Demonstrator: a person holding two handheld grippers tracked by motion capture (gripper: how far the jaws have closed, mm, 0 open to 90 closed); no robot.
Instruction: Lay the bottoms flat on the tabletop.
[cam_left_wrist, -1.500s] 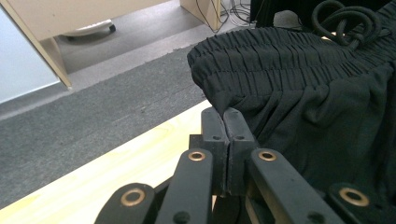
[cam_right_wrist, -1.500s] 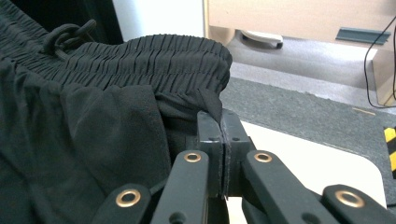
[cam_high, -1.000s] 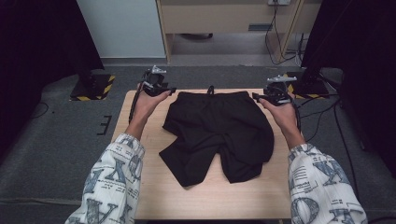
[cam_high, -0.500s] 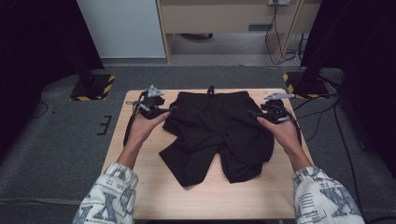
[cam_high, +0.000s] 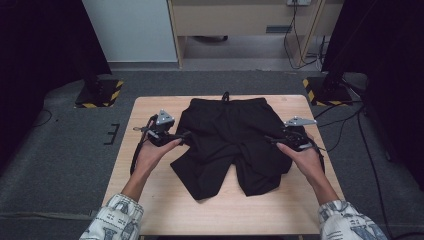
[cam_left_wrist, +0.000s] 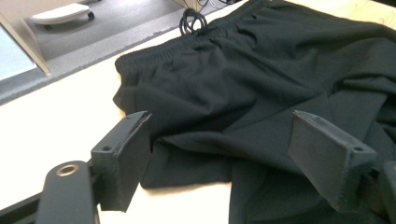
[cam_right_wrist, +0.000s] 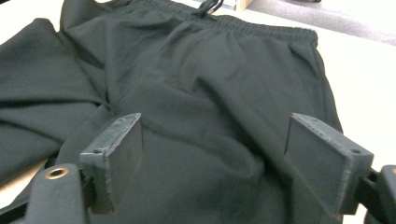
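Fingers spread wide on both grippers, nothing clasped btwn them. Wooden table (cam_high: 150, 197) carries black shorts (cam_high: 227, 135) flat at center, waistband twd far edge, legs rumpled twd person. Left gripper (cam_high: 176, 136) sits at shorts' left edge, right gripper (cam_high: 272, 140) over right leg. Drawstring (cam_high: 225, 95) loops past waistband.

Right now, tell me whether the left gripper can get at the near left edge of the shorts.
Probably yes. The left gripper has its jaws open at the left edge of the black shorts, and nothing lies between them on the table.
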